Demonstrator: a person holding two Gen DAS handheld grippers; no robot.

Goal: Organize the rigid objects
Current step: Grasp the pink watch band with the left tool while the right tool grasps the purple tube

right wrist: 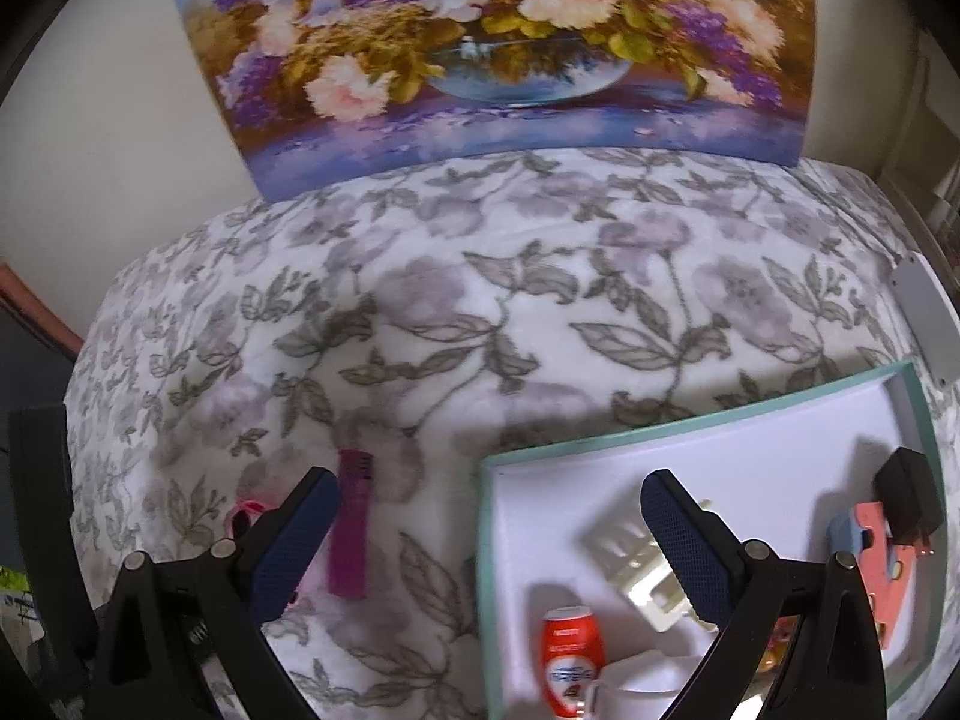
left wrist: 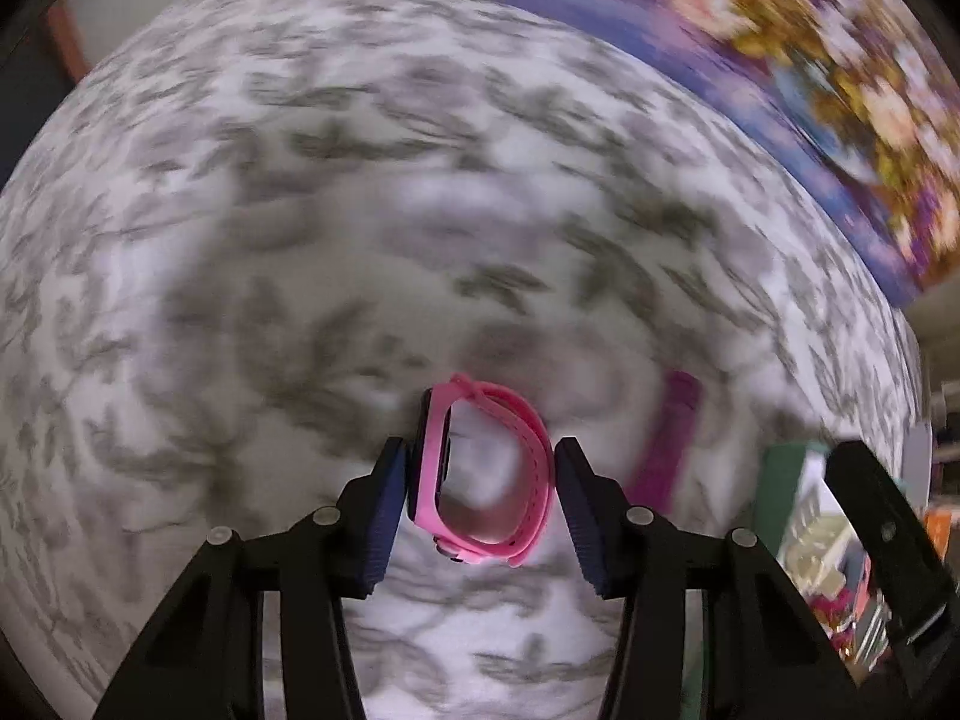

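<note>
At lower centre, my left claw (left wrist: 477,495) closes around the pink watch (left wrist: 480,480) on the floral bedspread (left wrist: 300,240); next, carry it to the tray (right wrist: 690,420) beneath my open right claw (right wrist: 489,540).

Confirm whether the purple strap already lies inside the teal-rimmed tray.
No: in the right wrist view the purple strap lies on the floral cloth, left of the teal-rimmed tray.

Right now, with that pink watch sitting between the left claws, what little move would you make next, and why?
Probably carry it toward the tray. The left gripper seems shut on the pink watch: one pad touches its face, the other nearly meets its strap. The tray already holds other items, and the right gripper hangs open above it.
</note>
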